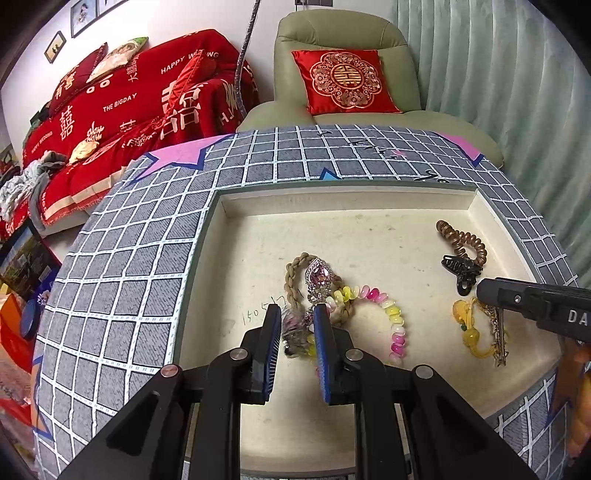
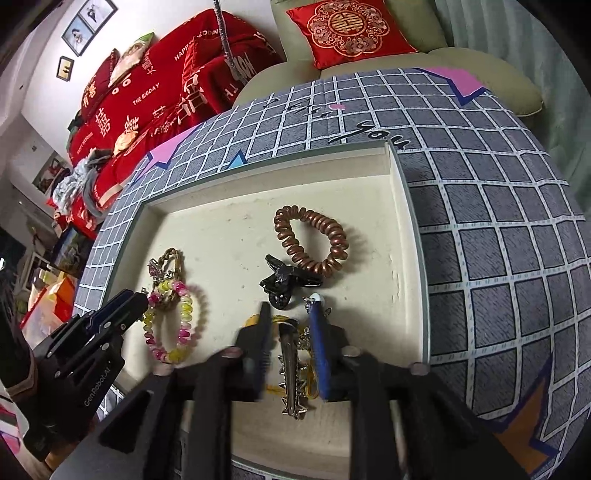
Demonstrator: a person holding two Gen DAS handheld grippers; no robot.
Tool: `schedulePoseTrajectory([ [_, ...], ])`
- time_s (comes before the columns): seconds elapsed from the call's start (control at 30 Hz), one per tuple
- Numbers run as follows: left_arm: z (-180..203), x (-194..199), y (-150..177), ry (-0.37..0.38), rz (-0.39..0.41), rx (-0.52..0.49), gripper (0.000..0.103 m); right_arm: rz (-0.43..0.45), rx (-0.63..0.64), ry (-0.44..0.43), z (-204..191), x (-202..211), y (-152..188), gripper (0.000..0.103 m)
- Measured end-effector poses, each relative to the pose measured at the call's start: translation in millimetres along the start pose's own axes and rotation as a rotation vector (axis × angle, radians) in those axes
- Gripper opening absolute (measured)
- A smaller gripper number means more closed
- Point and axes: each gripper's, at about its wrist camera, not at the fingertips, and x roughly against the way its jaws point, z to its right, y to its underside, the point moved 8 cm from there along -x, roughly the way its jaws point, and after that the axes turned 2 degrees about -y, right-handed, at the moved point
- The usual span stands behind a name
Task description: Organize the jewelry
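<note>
tray: shallow cream-lined tray [image 1: 354,229] with a grey-green rim, sitting on a grey cloth with a white grid [image 1: 122,258]; all the jewelry lies inside it.
left gripper: left gripper [image 1: 297,314], black with blue pads, tips down at the left cluster; clenched on a fuzzy grey-pink hair tie [image 1: 293,330] pinched between the pads.
left cluster: braided tan rope hair tie [image 1: 295,273], silver clip with a pink heart-shaped stone [image 1: 319,277] on top of it, pink-yellow-white bead bracelet [image 1: 391,321] overlapping both. All touching.
right gripper: right gripper [image 2: 288,314] tips down at the near right of the tray, jaws parted. Silver spiked hair clip [image 2: 293,373] lies lengthwise in the gap; pads don't press it, so released. Left finger is motion-blurred.
under the clip: yellow elastic hair tie with yellow beads [image 1: 471,332], tangled with the clip.
back right of tray: copper-brown spiral coil hair tie [image 2: 314,240], with a black plastic claw clip [image 2: 284,284] touching its near edge, just beyond the right fingertips.
background: pale green armchair [image 1: 332,33] with a red embroidered cushion [image 1: 345,81]; red printed sofa throw [image 1: 129,110] to its left.
</note>
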Motion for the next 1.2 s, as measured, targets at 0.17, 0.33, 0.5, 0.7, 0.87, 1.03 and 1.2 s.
schedulePoseTrajectory([
  [0.17, -0.2, 10.1, -3.0, -0.002, 0.018, -0.003, 0.028, 0.034, 0.017, -0.024, -8.5, 12.4, -1.8, 0.06],
  [0.33, -0.4, 22.3, -5.8, 0.009, 0.035, -0.002, 0.028, 0.056, 0.014, -0.042, -17.3, 24.2, -2.0, 0.065],
  [0.5, -10.9, 44.5, -6.7, -0.044, 0.105, 0.036, 0.103, 0.071, -0.001, -0.032, -15.8, 37.9, 3.0, 0.065],
  [0.7, -14.4, 58.8, 3.9, -0.023, 0.087, 0.048, 0.103, 0.081, 0.022, 0.007, -16.4, 51.3, 17.5, 0.066],
  [0.87, -18.7, 80.7, 21.7, -0.024, 0.088, 0.052, 0.103, 0.093, 0.044, 0.033, -21.6, 66.4, 35.9, 0.079],
  [1.03, -21.5, 102.7, 44.5, -0.028, 0.076, 0.068, 0.103, 0.103, 0.053, 0.056, -26.0, 83.7, 58.6, 0.088],
  [1.2, -24.9, 123.4, 67.7, -0.036, 0.07, 0.084, 0.103, 0.121, 0.06, 0.086, -30.7, 101.1, 85.8, 0.089],
])
